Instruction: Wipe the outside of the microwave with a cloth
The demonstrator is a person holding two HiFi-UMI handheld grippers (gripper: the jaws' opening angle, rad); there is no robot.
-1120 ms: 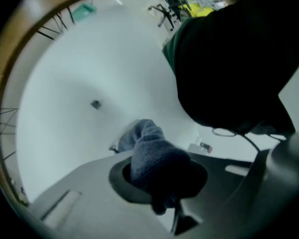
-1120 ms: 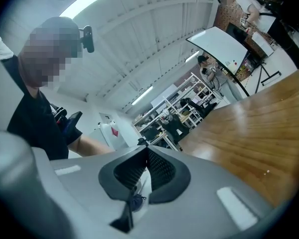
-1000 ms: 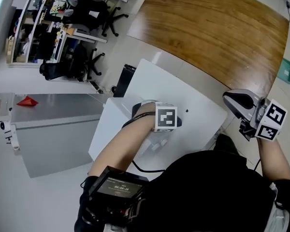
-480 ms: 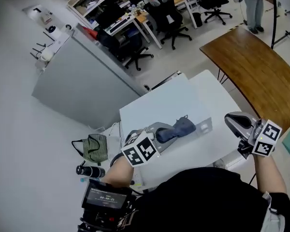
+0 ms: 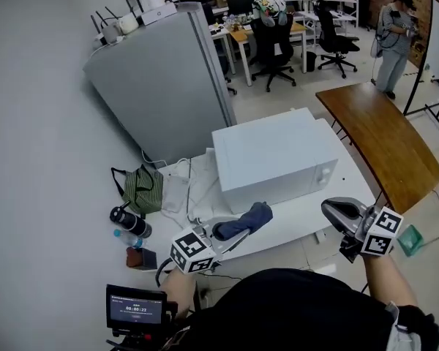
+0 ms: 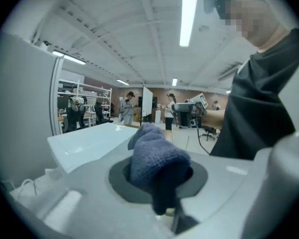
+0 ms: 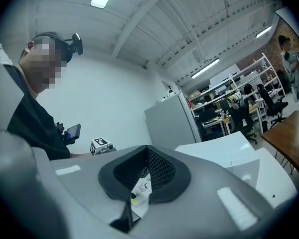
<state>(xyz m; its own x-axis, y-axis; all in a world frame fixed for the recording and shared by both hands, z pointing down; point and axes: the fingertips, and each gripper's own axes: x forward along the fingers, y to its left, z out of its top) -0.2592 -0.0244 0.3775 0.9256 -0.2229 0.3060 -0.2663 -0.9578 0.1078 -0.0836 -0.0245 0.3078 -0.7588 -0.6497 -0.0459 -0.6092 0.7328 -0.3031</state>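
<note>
The white microwave (image 5: 278, 156) stands on a white table (image 5: 300, 225), its door side toward me. My left gripper (image 5: 230, 232) hovers in front of its lower left corner, shut on a bunched blue cloth (image 5: 245, 220). In the left gripper view the cloth (image 6: 154, 158) fills the jaws, and the microwave's top (image 6: 89, 141) lies beyond at the left. My right gripper (image 5: 342, 214) hangs off the table's front right corner, apart from the microwave. In the right gripper view its jaws (image 7: 142, 183) are shut with nothing in them, and the microwave (image 7: 224, 151) shows at the right.
A green striped bag (image 5: 140, 189), a black bottle (image 5: 129, 222) and white cables (image 5: 183, 189) lie left of the microwave. A grey cabinet (image 5: 168, 72) stands behind. A wooden table (image 5: 384, 141) is at the right, with office chairs and a standing person (image 5: 391, 24) beyond.
My left gripper has come off the microwave's top with the cloth and now sits in front of its near left corner. The head view has swung round. The right gripper stays at the right.
</note>
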